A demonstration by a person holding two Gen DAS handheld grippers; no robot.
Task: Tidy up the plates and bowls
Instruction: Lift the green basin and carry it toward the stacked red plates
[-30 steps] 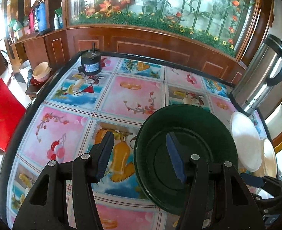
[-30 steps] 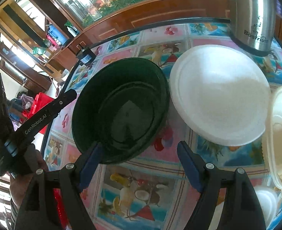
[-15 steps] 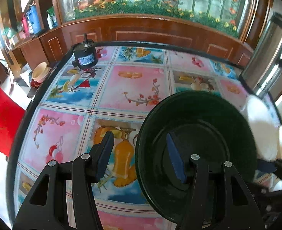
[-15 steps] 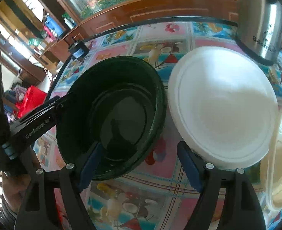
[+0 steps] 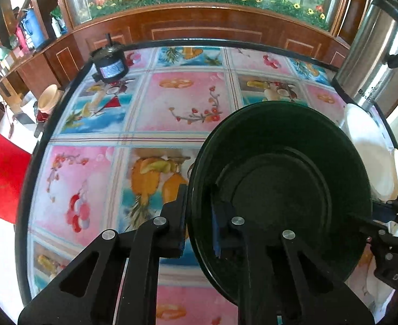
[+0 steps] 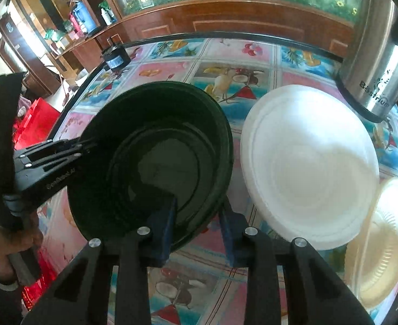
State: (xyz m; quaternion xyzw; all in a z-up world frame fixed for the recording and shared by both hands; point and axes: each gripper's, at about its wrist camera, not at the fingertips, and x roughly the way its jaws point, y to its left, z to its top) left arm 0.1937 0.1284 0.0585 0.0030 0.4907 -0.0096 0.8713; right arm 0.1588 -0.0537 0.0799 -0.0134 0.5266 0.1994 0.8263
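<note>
The left gripper (image 5: pixel 199 216) is clamped on the near-left rim of a dark green bowl (image 5: pixel 280 184): one blue-padded finger sits inside the wall, the other presses the outside, with only the rim's thickness between them. In the right wrist view the same gripper (image 6: pixel 90 145) reaches in from the left, its two fingers drawn together over the bowl's (image 6: pixel 161 162) left edge, and a person's hand (image 6: pixel 6 243) holds its handle low at the left.

The right gripper (image 6: pixel 196 224) straddles the bowl's near rim, with one blue pad (image 6: pixel 166 224) inside and the other outside. Its jaws are closing on that rim; the inner pad lies against the wall, while contact on the outer side cannot be made out. From the left wrist camera, this gripper (image 5: pixel 383 214) shows only as black fingertips at the bowl's right edge.

The bowl sits over the glass-topped table (image 5: pixel 185 103) with its fruit-and-flower patterned cloth; whether it rests flat or is tilted cannot be told. Just beside it, on the right, lies a white foam plate (image 6: pixel 310 162), and a cream embossed plate (image 6: pixel 385 241) sits partly under that plate's edge. A steel kettle (image 6: pixel 375 54) stands behind the plates, and a small black motor (image 5: pixel 109 65) is at the far-left corner.
</note>
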